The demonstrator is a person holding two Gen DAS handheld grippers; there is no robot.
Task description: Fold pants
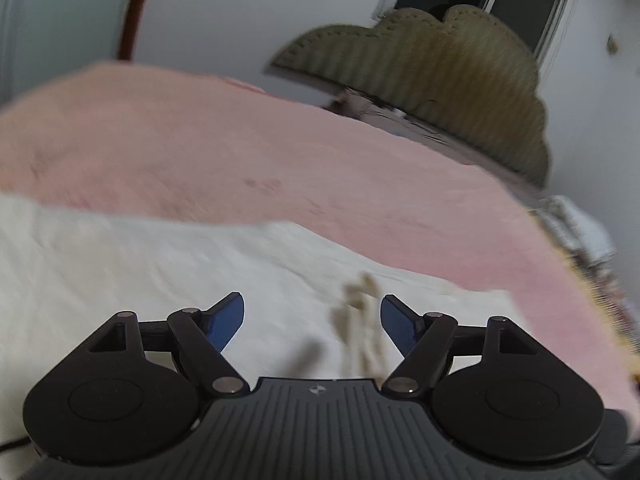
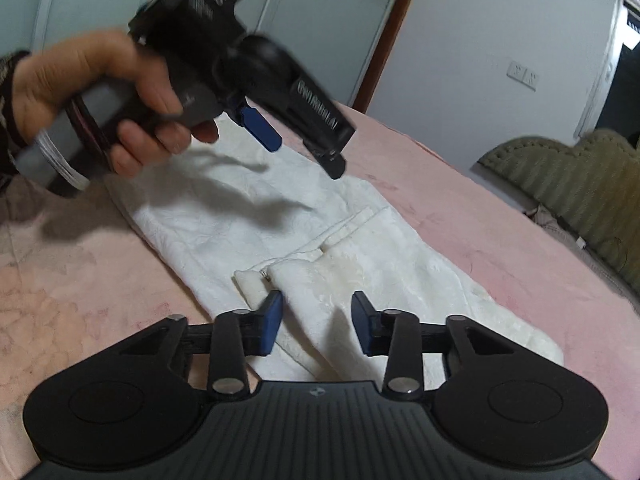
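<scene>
Your white pants [image 2: 304,232] lie flat on the pink blanket [image 2: 460,216], running from the upper left of the right wrist view down to its lower right, with the waistband and its small metal clasp near the centre, just ahead of your right gripper [image 2: 317,322]. In the left wrist view the same white cloth [image 1: 140,272] fills the lower left.

Judge them as light, soft and limp: the textured fabric looks thin and will sag and crease wherever you lift it, and it should not slip much between the blue pads. Take hold at an edge or corner, such as the waistband end, and pinch through every layer so the lower one does not trail behind.

Count one pair of pants, one blanket, two grippers.

Your right gripper hovers low over the waistband area, fingers moderately parted, holding nothing. Your left gripper [image 1: 312,322], seen in its own view, is spread wide and empty over the cloth. In the right wrist view it hangs in the upper left, gripped by your left hand [image 2: 104,96], above the far end of the pants.

A padded olive headboard [image 2: 568,184] stands at the right edge.
</scene>
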